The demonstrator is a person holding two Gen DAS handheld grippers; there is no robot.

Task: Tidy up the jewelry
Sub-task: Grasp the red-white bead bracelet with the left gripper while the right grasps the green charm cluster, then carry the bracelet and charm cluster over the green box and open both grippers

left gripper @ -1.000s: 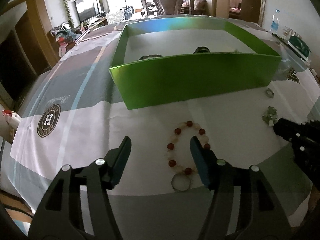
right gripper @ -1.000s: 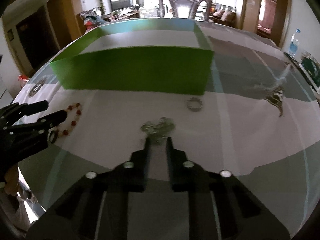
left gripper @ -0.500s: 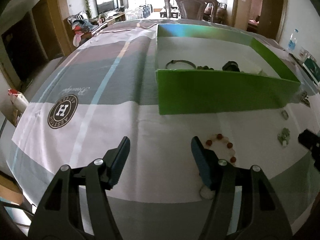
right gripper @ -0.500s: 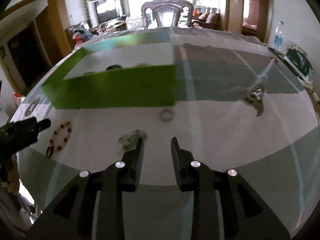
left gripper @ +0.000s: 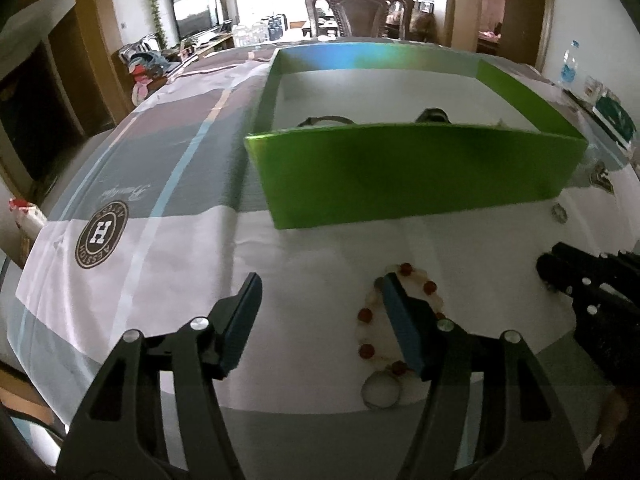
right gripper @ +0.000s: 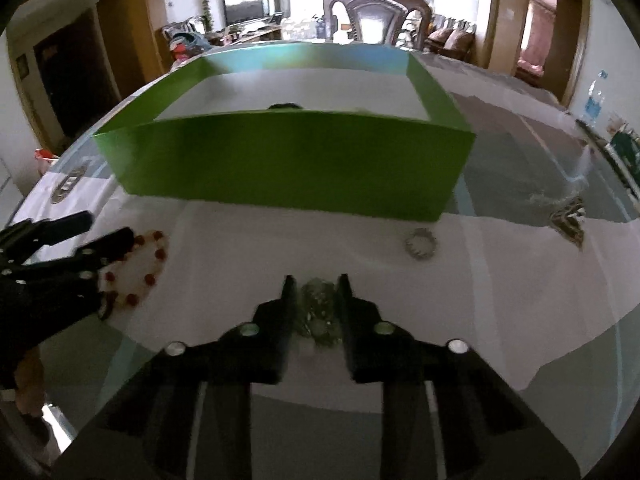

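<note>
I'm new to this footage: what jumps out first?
A bright green box fills the table's middle, some jewelry already inside. In front of it lies a red-beaded bracelet under the open left gripper, while the right gripper straddles a small silvery cluster.

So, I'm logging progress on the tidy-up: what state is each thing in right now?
green box: open-topped, some jewelry already inside
red bead bracelet: flat on cloth, left tongs open over it
silvery cluster: on cloth, between open right tongs
small ring: on cloth, untouched
</note>
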